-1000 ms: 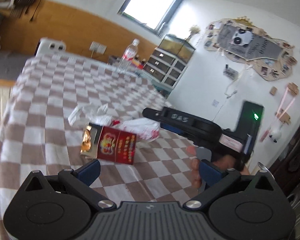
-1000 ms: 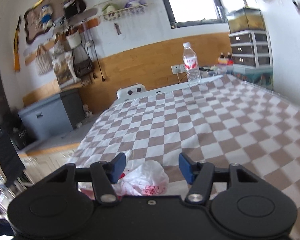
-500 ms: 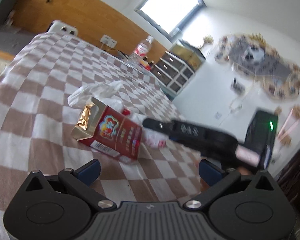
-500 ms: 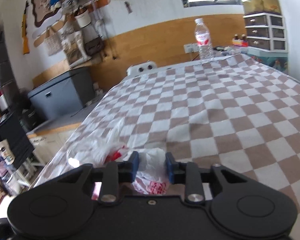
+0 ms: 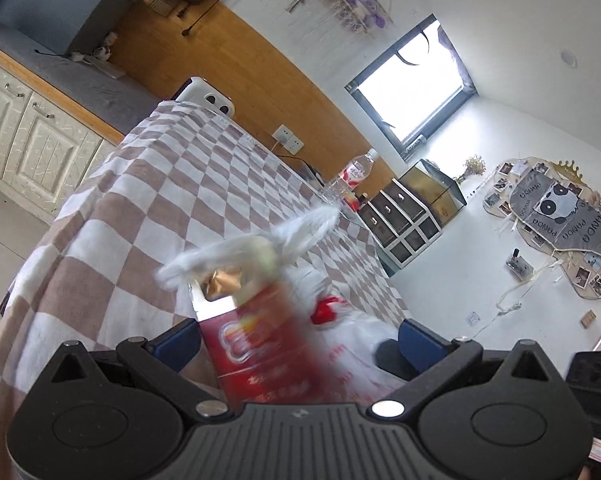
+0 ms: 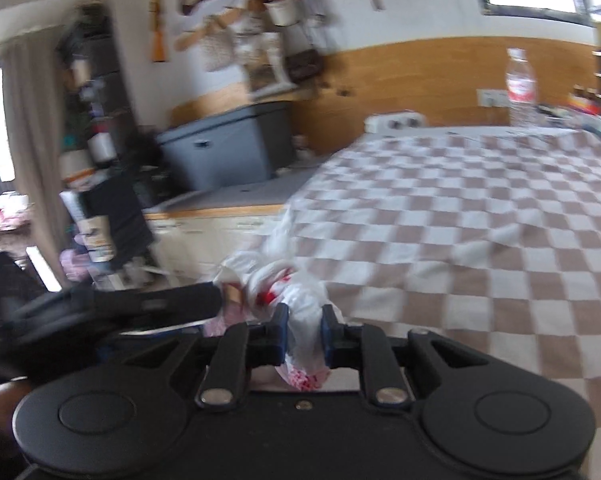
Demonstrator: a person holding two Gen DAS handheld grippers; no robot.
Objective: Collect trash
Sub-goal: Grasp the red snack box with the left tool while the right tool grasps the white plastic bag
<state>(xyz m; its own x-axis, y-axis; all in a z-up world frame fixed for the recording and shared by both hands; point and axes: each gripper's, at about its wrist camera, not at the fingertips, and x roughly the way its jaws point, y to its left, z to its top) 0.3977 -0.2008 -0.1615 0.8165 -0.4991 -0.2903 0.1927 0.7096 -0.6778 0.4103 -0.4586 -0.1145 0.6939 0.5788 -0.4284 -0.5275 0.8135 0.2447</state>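
My right gripper (image 6: 303,332) had just closed on the crumpled white plastic bag (image 6: 306,300); my left gripper (image 5: 298,340) stood apart around the red cardboard box (image 5: 256,344).

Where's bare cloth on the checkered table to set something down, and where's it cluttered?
Free: the checkered cloth between the near trash and the water bottle at the far edge. Crowded: the near corner, with the red box, tissue and plastic bag pinched in the right gripper.

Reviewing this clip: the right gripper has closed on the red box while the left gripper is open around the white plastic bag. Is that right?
No, swapped. In the right wrist view the right gripper pinches the white plastic bag; in the left wrist view the red box sits between the open left gripper's fingers.
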